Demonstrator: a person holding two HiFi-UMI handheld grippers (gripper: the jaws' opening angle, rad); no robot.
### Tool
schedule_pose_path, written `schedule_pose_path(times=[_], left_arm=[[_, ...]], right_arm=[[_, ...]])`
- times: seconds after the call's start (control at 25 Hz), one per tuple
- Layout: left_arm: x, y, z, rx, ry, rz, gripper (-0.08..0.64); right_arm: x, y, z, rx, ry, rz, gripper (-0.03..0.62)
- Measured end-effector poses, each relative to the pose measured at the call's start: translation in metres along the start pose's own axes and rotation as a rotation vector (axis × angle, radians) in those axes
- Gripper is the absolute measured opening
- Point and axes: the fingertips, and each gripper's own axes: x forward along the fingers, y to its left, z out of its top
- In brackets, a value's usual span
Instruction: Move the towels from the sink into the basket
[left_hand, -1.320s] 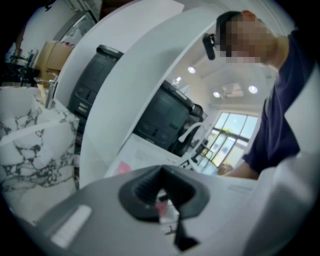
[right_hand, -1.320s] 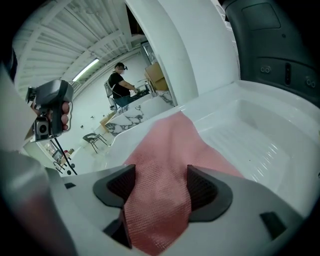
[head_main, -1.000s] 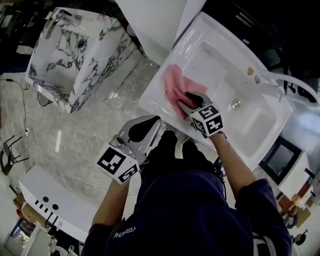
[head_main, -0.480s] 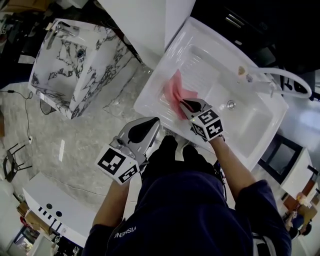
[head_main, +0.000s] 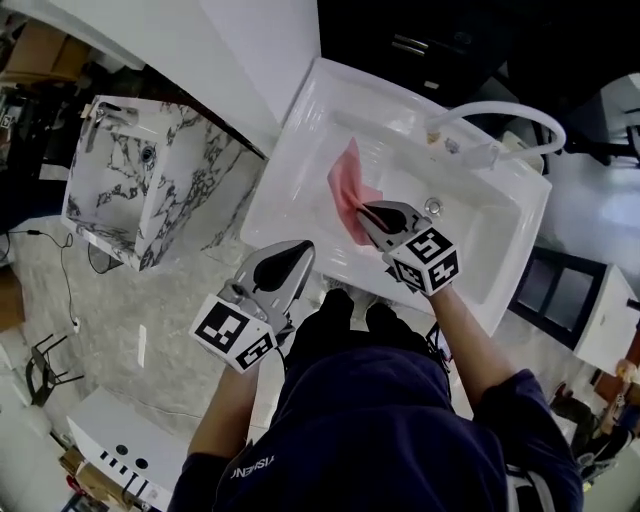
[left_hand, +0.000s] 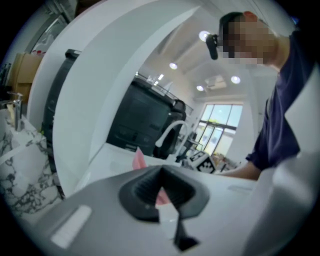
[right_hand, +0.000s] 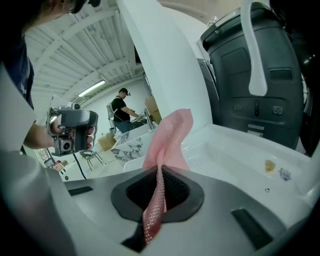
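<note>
Stock as I logged it from my remote station:

- Towel (head_main: 348, 190), pink: I counted one.
- Grippers: I counted two, a left gripper (head_main: 300, 252) and a right gripper (head_main: 365, 212).
- Sinks: there were two, a white sink (head_main: 290, 150) and a marbled sink (head_main: 185, 185).
- Tap (head_main: 510, 108), white and curved: one.
- Folding chair (head_main: 45, 368): one.
- Person (right_hand: 121, 107) standing far off: I noted one.

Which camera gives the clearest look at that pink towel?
The right gripper view: the towel fills the middle, mesh weave visible, pinched in the right tool. The head view shows it smaller, held over the sink. The left gripper view catches only a pink tip.
</note>
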Motion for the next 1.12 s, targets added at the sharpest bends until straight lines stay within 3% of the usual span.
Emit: schedule_pose_path(times=[0.2,0.64,1.12], left_arm=[[0.023,-0.040,0.007,0.052,0.015,-0.050,0.003],[0.079,-0.125,0.010,0.123,0.020,-0.139,0.003],[0.114,-0.207,0.000,0.172,0.012,-0.140,0.002]], right_arm=[[-0.049,-0.003,0.004,-0.001,-0.047,0.005,0.018],[-0.158,-0.030,-0.010,0.017,-0.131,-0.072,0.018],[-0.266,-0.056,-0.031,0.037,-0.240,-0.113,0.018]])
